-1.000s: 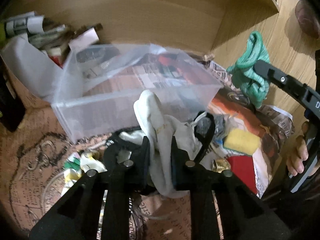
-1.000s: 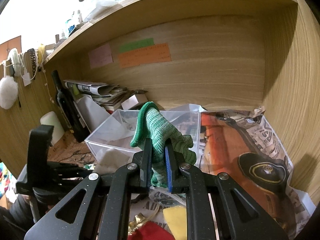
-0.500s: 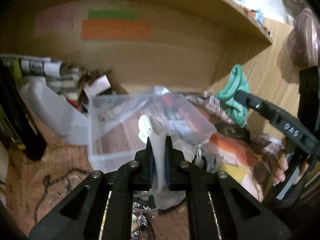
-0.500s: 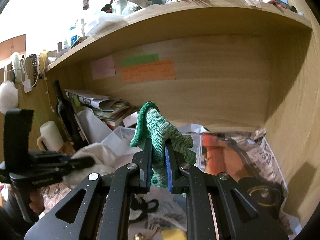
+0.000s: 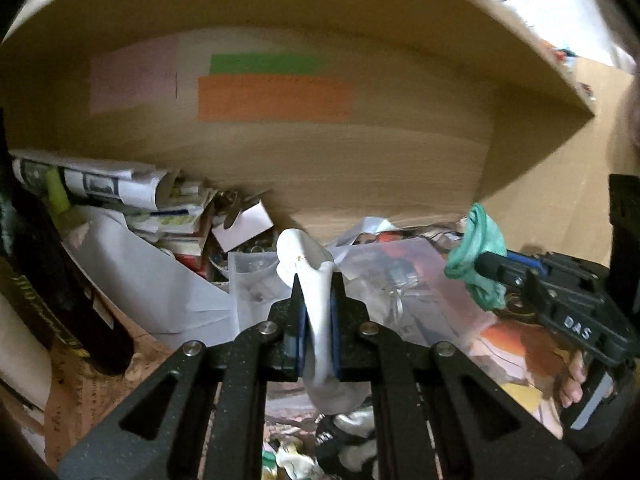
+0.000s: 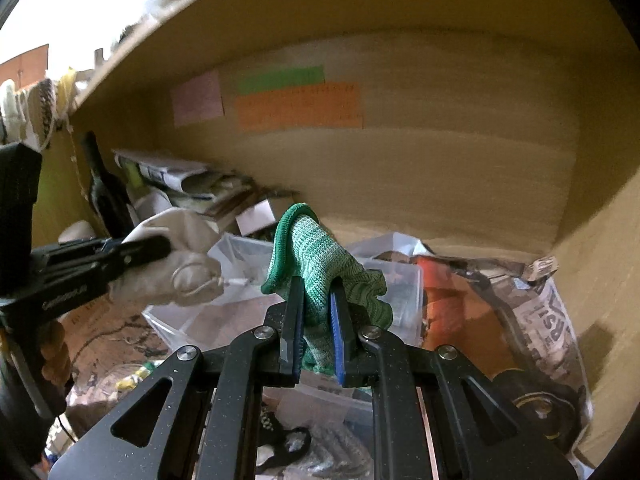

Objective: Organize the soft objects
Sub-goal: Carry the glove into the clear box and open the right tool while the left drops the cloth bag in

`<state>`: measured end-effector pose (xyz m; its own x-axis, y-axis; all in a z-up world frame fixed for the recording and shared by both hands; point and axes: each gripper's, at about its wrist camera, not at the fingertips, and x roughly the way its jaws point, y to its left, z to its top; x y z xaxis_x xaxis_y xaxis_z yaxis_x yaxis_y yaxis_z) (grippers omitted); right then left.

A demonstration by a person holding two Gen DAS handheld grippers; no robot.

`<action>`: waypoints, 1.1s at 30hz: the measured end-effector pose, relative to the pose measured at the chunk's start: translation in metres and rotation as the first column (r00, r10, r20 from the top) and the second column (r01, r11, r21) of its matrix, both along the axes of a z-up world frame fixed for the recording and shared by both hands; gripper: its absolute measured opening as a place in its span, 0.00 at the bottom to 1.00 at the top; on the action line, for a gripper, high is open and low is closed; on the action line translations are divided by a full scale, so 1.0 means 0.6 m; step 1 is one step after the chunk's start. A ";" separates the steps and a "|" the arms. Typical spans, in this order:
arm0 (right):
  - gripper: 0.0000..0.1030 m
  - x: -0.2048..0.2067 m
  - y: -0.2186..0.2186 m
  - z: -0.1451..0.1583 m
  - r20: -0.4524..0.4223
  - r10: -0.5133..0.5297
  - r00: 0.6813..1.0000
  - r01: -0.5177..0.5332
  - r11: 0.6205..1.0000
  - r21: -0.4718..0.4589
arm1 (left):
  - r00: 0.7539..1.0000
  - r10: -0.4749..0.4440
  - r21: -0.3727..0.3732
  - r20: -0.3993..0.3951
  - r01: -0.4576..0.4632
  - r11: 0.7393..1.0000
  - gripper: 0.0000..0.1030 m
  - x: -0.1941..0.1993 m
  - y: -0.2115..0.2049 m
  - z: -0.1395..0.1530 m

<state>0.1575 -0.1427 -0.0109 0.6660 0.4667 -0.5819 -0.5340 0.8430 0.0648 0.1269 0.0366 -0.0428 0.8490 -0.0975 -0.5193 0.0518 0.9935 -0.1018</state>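
My left gripper (image 5: 316, 284) is shut on a white cloth bag (image 5: 316, 320) and holds it in the air over the near edge of a clear plastic box (image 5: 256, 300). The bag also shows in the right wrist view (image 6: 180, 264), at the left. My right gripper (image 6: 316, 288) is shut on a green knitted glove (image 6: 320, 256) and holds it above the same box (image 6: 392, 292). The glove also shows in the left wrist view (image 5: 476, 256), at the right.
A wooden shelf back wall (image 5: 360, 168) carries pink, green and orange paper notes (image 5: 272, 96). Rolled newspapers and books (image 5: 120, 192) pile at the left beside a dark bottle (image 5: 52, 280). Newspaper (image 6: 540, 320) covers the shelf floor at the right. Small clutter (image 5: 340, 440) lies below.
My left gripper has closed on the white bag and lifted it off the pile to box height. My right gripper has risen slightly, still holding the green glove.
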 end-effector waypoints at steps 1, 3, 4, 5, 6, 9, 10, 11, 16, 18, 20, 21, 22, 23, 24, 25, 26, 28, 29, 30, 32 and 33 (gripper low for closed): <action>0.10 0.006 0.003 -0.005 -0.011 0.003 1.000 -0.003 1.000 -0.009 | 1.000 0.003 -0.005 -0.013 -0.003 1.000 0.08 0.009 0.004 -0.006; 0.10 0.017 0.010 -0.014 -0.033 0.008 0.999 -0.009 1.000 -0.027 | 0.999 0.011 -0.007 -0.044 -0.011 1.000 0.08 0.030 0.011 -0.020; 0.10 0.022 0.013 -0.020 -0.045 0.011 0.999 -0.013 0.999 -0.037 | 0.998 0.017 -0.002 -0.057 -0.017 1.000 0.08 0.039 0.012 -0.028; 0.10 0.028 0.018 -0.025 -0.058 0.015 0.998 -0.017 0.999 -0.046 | 0.997 0.022 0.005 -0.072 -0.022 1.000 0.08 0.049 0.013 -0.036; 0.10 0.033 0.022 -0.031 -0.071 0.018 0.997 -0.022 0.998 -0.056 | 0.996 0.022 0.006 -0.086 -0.022 1.000 0.08 0.056 0.014 -0.043; 0.11 0.047 0.033 -0.050 -0.115 0.028 0.993 -0.039 0.995 -0.087 | 0.991 0.018 0.008 -0.130 -0.017 1.000 0.08 0.076 0.013 -0.064; 0.11 0.052 0.037 -0.058 -0.133 0.032 0.991 -0.045 0.994 -0.097 | 0.989 0.015 0.010 -0.146 -0.014 1.000 0.08 0.083 0.013 -0.070; 0.11 0.056 0.038 -0.063 -0.147 0.035 0.988 -0.050 0.994 -0.101 | 0.988 0.014 0.013 -0.156 -0.012 1.000 0.08 0.088 0.012 -0.076; 0.11 0.072 0.042 -0.091 -0.224 0.041 0.974 -0.070 0.990 -0.124 | 0.978 0.006 0.028 -0.207 -0.001 1.000 0.09 0.107 0.004 -0.100; 0.11 0.075 0.043 -0.097 -0.245 0.042 0.969 -0.077 0.988 -0.134 | 0.975 0.002 0.028 -0.224 0.004 1.000 0.11 0.114 0.003 -0.109; 0.11 0.076 0.045 -0.103 -0.254 0.043 0.966 -0.082 0.986 -0.146 | 0.974 0.003 0.042 -0.226 0.006 0.999 0.15 0.116 -0.001 -0.112; 0.11 0.076 0.047 -0.107 -0.259 0.044 0.965 -0.086 0.984 -0.154 | 0.974 0.000 0.047 -0.226 0.011 0.999 0.19 0.115 -0.004 -0.112; 0.11 0.077 0.051 -0.109 -0.266 0.044 0.963 -0.089 0.983 -0.160 | 0.974 -0.006 0.050 -0.228 0.018 0.999 0.22 0.115 -0.006 -0.112; 0.12 0.076 0.052 -0.110 -0.273 0.047 0.961 -0.095 0.982 -0.163 | 0.974 -0.009 0.054 -0.228 0.021 0.998 0.30 0.114 -0.010 -0.113; 0.16 0.077 0.055 -0.111 -0.277 0.048 0.960 -0.097 0.981 -0.166 | 0.975 -0.007 0.060 -0.224 0.021 0.998 0.38 0.113 -0.012 -0.112; 0.21 0.078 0.056 -0.112 -0.279 0.048 0.959 -0.098 0.981 -0.169 | 0.975 -0.008 0.065 -0.222 0.023 0.998 0.41 0.111 -0.013 -0.110; 0.25 0.076 0.056 -0.111 -0.276 0.048 0.960 -0.098 0.981 -0.170 | 0.977 -0.005 0.075 -0.212 0.021 0.997 0.45 0.107 -0.014 -0.108; 0.38 0.073 0.054 -0.107 -0.261 0.046 0.964 -0.093 0.981 -0.172 | 0.979 -0.002 0.085 -0.206 0.020 0.996 0.46 0.103 -0.015 -0.104; 0.41 0.071 0.054 -0.104 -0.251 0.044 0.967 -0.090 0.981 -0.172 | 0.979 0.000 0.085 -0.205 0.017 0.996 0.48 0.101 -0.014 -0.101; 0.46 0.068 0.054 -0.100 -0.238 0.042 0.970 -0.085 0.981 -0.173 | 0.979 0.002 0.080 -0.205 0.015 0.997 0.50 0.100 -0.012 -0.099; 0.49 0.062 0.051 -0.091 -0.215 0.039 0.976 -0.077 0.982 -0.170 | 0.980 0.005 0.069 -0.200 0.008 0.998 0.52 0.095 -0.006 -0.092; 0.50 0.057 0.049 -0.085 -0.203 0.038 0.978 -0.073 0.984 -0.165 | 0.981 0.008 0.064 -0.196 0.004 0.998 0.53 0.091 -0.003 -0.088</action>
